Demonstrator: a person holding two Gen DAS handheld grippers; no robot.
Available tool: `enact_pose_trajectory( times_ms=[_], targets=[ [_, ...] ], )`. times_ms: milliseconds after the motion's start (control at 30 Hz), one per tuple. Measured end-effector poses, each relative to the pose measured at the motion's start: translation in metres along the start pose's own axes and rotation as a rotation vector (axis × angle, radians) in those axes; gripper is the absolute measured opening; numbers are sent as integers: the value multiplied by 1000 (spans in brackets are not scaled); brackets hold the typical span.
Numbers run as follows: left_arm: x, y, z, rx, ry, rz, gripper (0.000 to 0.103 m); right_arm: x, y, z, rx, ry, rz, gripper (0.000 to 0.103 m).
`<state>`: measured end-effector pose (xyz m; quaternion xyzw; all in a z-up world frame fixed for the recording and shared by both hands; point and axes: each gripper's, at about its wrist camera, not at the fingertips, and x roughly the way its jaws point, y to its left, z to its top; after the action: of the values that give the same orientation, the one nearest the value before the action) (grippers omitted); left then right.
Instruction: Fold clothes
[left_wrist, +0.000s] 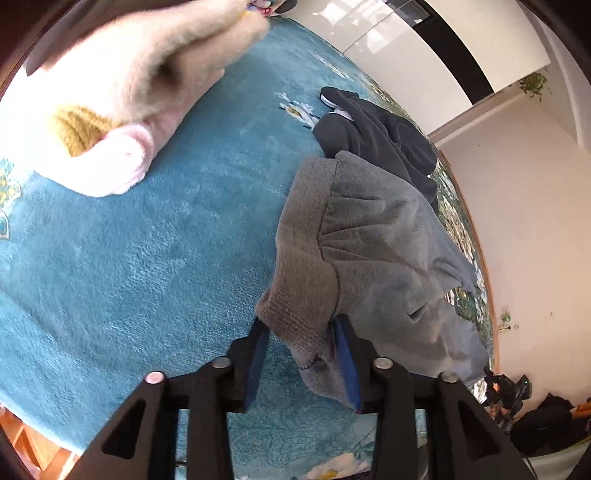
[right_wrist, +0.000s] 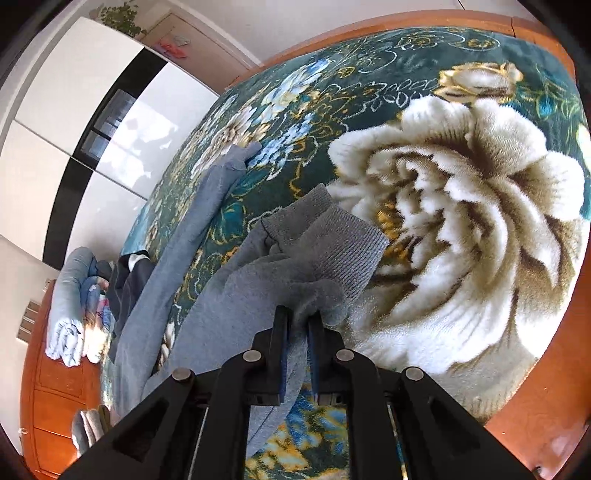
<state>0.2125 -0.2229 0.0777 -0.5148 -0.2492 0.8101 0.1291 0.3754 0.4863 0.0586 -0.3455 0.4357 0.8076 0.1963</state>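
A grey knit sweater (left_wrist: 376, 236) lies bunched on the blue plush blanket (left_wrist: 147, 258). In the left wrist view its ribbed hem (left_wrist: 299, 295) hangs between the blue pads of my left gripper (left_wrist: 301, 328). The jaws stand apart: the cloth rests against the right pad (left_wrist: 347, 354) and the left pad is clear of it. In the right wrist view my right gripper (right_wrist: 299, 314) is shut on a fold of the same grey sweater (right_wrist: 258, 295). A ribbed cuff (right_wrist: 343, 251) sticks out just beyond its fingertips, above the floral blanket (right_wrist: 461, 184).
A folded pink and beige fleece garment (left_wrist: 129, 81) lies at the upper left, and a dark garment (left_wrist: 376, 136) beyond the sweater. Rolled bedding (right_wrist: 70, 314) sits on a wooden cabinet at the left. The wooden bed frame (right_wrist: 535, 406) borders the blanket. A white wardrobe (right_wrist: 74, 110) stands behind.
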Motion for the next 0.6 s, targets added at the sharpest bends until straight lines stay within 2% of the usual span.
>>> enact_pose_trajectory(
  times_ms=[100, 133, 167, 233, 333, 433, 533, 600],
  targets=[
    [-21, -3, 8, 60, -65, 53, 63, -13, 8, 3, -83, -9, -94, 23],
    [-24, -5, 15, 73, -81, 58, 67, -20, 9, 4, -108, -20, -132, 33],
    [-22, -8, 24, 90, -96, 61, 69, -25, 11, 6, -124, -34, -153, 37],
    [-6, -19, 45, 104, -112, 74, 69, -30, 19, 16, -138, -67, -156, 37],
    [38, -38, 83, 108, -83, 53, 69, -4, 47, 31, -136, -43, -49, 37],
    [87, -54, 120, 95, -53, 98, 69, 32, 76, 47, -123, 0, 76, 40],
    [125, -66, 144, 154, -39, 171, 69, 79, 88, 67, -46, 26, 118, 40],
    [140, -69, 150, 178, -35, 162, 69, 108, 87, 81, 18, 33, 143, 40]
  ],
)
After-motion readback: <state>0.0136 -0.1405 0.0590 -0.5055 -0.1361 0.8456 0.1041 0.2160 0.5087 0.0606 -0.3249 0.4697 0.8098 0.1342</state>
